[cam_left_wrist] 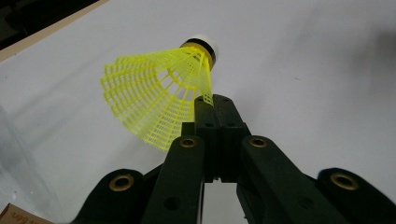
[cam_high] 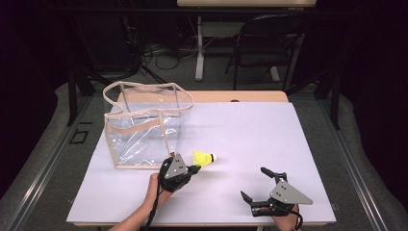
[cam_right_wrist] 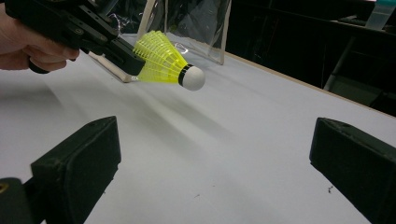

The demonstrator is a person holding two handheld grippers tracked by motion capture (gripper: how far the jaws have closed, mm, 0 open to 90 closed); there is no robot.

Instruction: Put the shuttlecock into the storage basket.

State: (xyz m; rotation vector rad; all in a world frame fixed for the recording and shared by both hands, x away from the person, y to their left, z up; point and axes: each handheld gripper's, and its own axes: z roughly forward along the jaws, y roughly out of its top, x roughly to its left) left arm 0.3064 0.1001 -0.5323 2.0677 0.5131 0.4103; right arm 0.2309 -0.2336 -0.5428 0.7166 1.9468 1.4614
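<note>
The left gripper [cam_high: 194,169] is clenched on the rim of a yellow plastic mesh shuttlecock with a white rounded cork tip and a black band [cam_high: 204,158]. In the left gripper view the two black jaws stand pressed together, pinching one edge of the yellow skirt [cam_left_wrist: 154,102] between their tips, and the rest of the skirt fans out to the left of the jaws with the white tip pointing away beyond them. In the right gripper view the shuttlecock [cam_right_wrist: 169,64] hangs clear above the white table surface [cam_right_wrist: 243,140], lying roughly level, with its cork tip pointing away from the left gripper [cam_right_wrist: 135,65] that carries it, and a hand [cam_right_wrist: 28,44] wraps the black body of that gripper.

The right gripper [cam_high: 257,185] is released: its jaws stand wide apart with nothing between them. It rests low over the white table [cam_high: 250,130], well apart from the left gripper, and the shuttlecock lies ahead of its jaws, off to the side of the left one.

Just beyond the left gripper, on the far side from the person's forearm [cam_high: 144,209], stands a clear plastic bag with beige trim and handles [cam_high: 144,125], upright and open at the top. The shuttlecock is near the bag's lower corner, outside it.
</note>
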